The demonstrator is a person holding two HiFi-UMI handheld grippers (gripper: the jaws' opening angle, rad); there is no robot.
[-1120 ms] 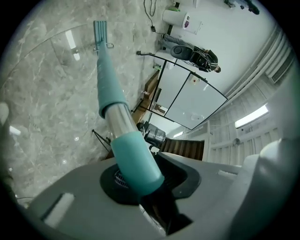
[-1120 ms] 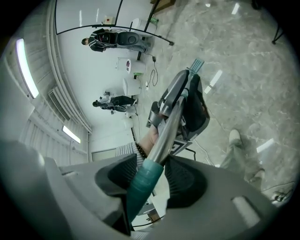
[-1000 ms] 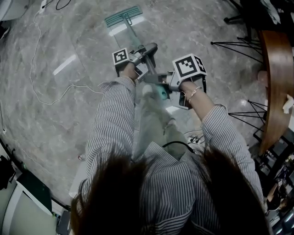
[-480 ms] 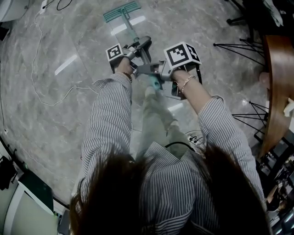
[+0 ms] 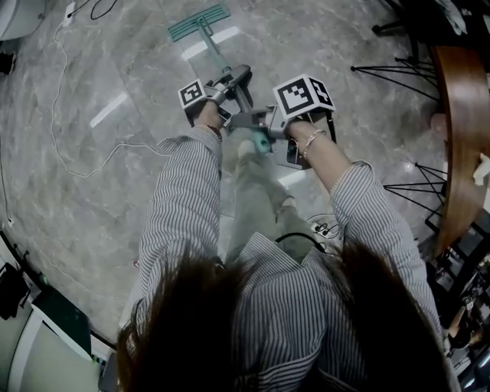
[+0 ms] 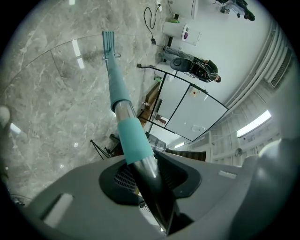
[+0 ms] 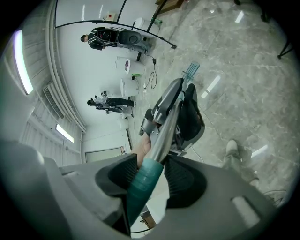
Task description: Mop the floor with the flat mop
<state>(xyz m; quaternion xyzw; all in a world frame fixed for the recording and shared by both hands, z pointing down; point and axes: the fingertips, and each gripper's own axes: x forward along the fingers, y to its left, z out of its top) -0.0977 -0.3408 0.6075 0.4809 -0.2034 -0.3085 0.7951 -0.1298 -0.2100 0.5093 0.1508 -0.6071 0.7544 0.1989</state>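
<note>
Down over striped sleeves onto the grey marble floor (image 5: 69, 207). There lies the flat mop (image 5: 200, 21), teal head flat on the stone, far out ahead of the feet and well in from the floor's left edge. Slants back up from that head, a long handle (image 5: 220, 55), straight into both sets of jaws.

Grips the handle with the left tongs (image 5: 242, 75), higher along the shaft and nearer the head. From the left gripper view, clamped at (image 6: 145, 169) on the dark metal just under a teal sleeve, pads pressing both sides. Have just been closing in on it, those jaws. Beyond them runs the shaft all the way to the mop head (image 6: 108, 40) on the stone.

Holds the near end with the right tongs (image 5: 240, 120), just beside the left pair and tilted downward. In the right gripper view, shut at (image 7: 149, 180) around the teal end grip (image 7: 140, 187), jaws set wide to take its thickness, pads on it. Past them, the left tongs (image 7: 174, 117) riding the same shaft, and the head (image 7: 190, 70) small in the distance.

Off to the left, a white cable (image 5: 84, 164) trailing over the floor, well apart from the mop. At the right edge, a curved wooden table (image 5: 459, 130).
</note>
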